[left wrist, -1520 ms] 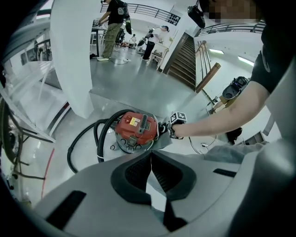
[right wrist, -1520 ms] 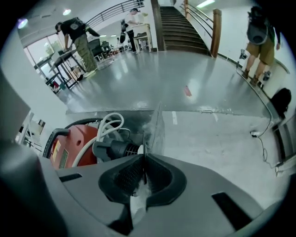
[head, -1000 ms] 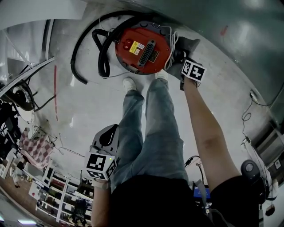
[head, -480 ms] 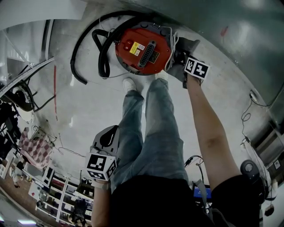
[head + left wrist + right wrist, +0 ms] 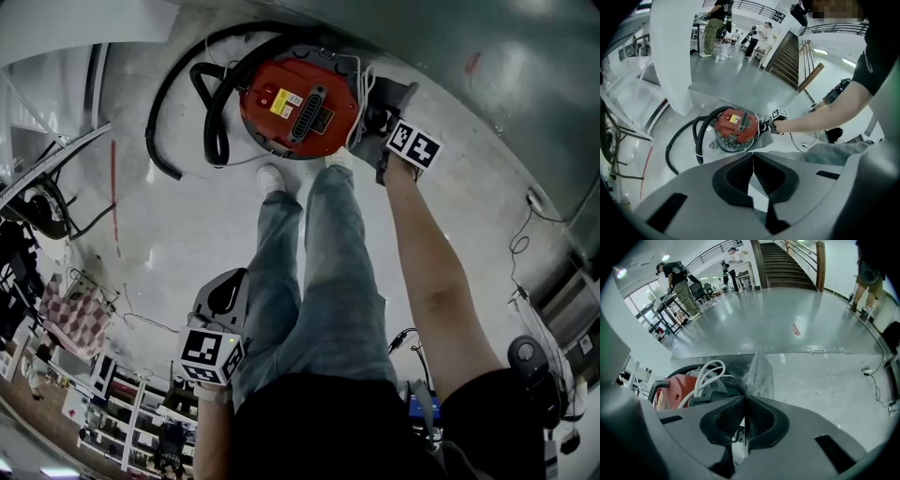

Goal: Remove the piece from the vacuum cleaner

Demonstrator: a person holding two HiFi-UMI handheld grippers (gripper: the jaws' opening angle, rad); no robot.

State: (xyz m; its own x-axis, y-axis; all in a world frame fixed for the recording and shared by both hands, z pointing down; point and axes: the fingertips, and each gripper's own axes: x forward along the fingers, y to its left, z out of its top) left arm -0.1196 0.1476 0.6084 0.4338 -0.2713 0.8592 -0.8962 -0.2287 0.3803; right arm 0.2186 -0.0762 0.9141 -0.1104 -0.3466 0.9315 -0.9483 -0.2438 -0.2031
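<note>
Nearest to the person, the left gripper (image 5: 752,171) hangs low at the left side, beside the legs in jeans (image 5: 319,272). Its jaws are pressed together with nothing between them, and it is well apart from the machine.

Further down, on the grey floor (image 5: 187,216), the right arm reaches to the red vacuum cleaner (image 5: 298,103), which stands just in front of the shoes. The right gripper (image 5: 745,416) is at the side of the machine, next to the coiled white cord (image 5: 705,376). Its jaws are closed on the thin edge of a grey piece (image 5: 759,373), which stands up like a sheet from between them. A black hose (image 5: 214,112) curls around the other side of the machine.

I judge the task is at its beginning: the piece is pinched, but it seems to be touching the machine, so the pulling away is left to do. Whether it is already loose, I cannot tell.

Far behind are stairs (image 5: 787,263) and other people (image 5: 677,280).
</note>
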